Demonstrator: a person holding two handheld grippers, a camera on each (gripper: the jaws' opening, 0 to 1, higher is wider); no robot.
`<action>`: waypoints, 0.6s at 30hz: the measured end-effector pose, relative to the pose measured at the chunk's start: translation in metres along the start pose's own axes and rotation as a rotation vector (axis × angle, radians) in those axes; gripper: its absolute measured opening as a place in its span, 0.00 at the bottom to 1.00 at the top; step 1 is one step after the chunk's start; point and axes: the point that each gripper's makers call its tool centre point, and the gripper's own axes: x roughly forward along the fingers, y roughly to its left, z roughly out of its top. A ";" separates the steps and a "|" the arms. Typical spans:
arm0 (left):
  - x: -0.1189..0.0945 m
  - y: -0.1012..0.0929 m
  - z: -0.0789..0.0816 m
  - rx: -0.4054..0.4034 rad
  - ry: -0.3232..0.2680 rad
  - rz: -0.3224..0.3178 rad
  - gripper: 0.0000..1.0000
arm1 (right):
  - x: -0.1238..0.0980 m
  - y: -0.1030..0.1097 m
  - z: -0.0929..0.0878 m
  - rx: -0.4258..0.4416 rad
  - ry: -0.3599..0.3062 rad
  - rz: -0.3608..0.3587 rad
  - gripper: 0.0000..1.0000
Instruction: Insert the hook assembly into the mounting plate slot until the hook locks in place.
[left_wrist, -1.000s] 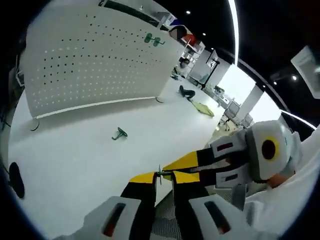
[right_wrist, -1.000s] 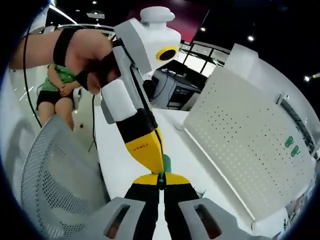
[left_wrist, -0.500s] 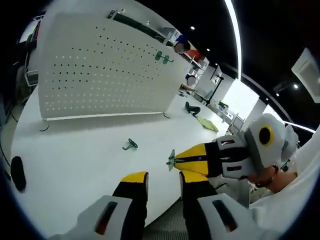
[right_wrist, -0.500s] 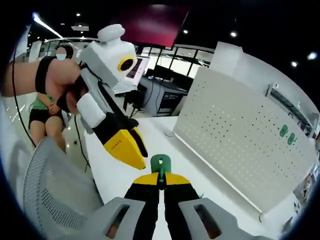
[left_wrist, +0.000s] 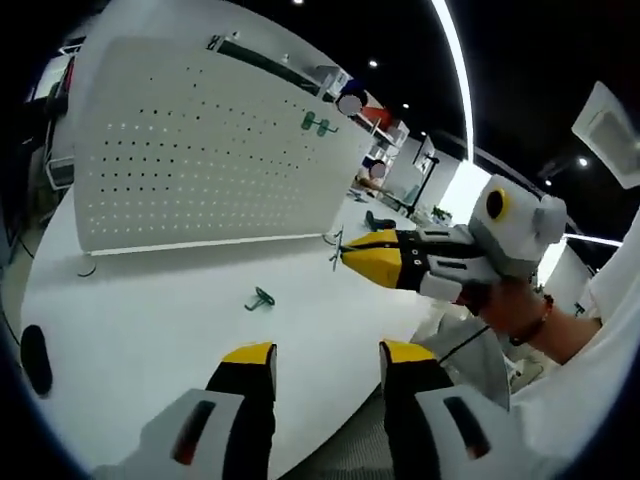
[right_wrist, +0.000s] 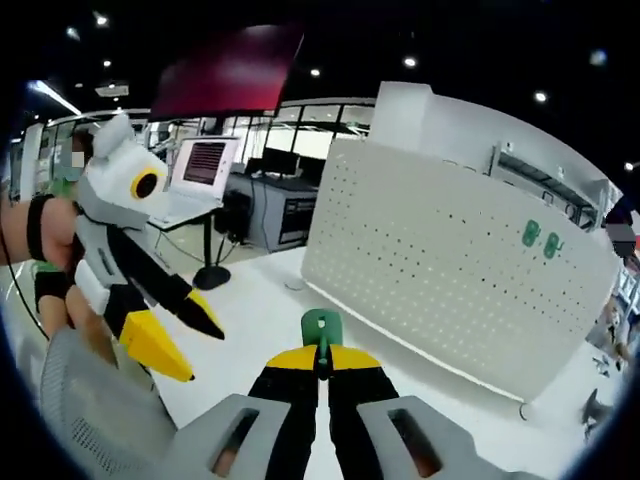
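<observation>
My right gripper (right_wrist: 321, 357) is shut on a small green hook (right_wrist: 321, 324), whose flat head sticks up above the yellow tips. In the left gripper view that gripper (left_wrist: 345, 250) comes in from the right with the hook (left_wrist: 337, 247) at its tip, held in front of the white pegboard (left_wrist: 190, 150). The pegboard (right_wrist: 430, 270) stands upright on the table, with two green hooks (right_wrist: 540, 238) mounted near its top edge. My left gripper (left_wrist: 328, 355) is open with nothing between its jaws. It appears on the left as the left gripper (right_wrist: 183, 335), well apart from the hook.
A loose green hook (left_wrist: 261, 298) lies on the white table (left_wrist: 150, 330) before the pegboard's foot. A black object (left_wrist: 35, 358) sits at the table's left edge. A mesh chair back (right_wrist: 80, 410) is low on the left, and a laptop (right_wrist: 205, 165) stands behind.
My left gripper has opened and come away from the hook. My right gripper has kept the hook and carried it away from the left one, towards the pegboard.
</observation>
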 end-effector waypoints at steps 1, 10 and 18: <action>0.000 0.000 0.000 0.004 -0.008 -0.002 0.42 | 0.000 -0.004 0.001 0.004 -0.001 -0.006 0.01; -0.005 0.001 -0.001 0.080 -0.071 -0.022 0.43 | 0.005 -0.032 0.008 0.082 -0.033 -0.036 0.01; -0.003 0.005 0.001 0.089 -0.091 -0.035 0.44 | 0.010 -0.052 0.016 0.082 -0.039 -0.088 0.01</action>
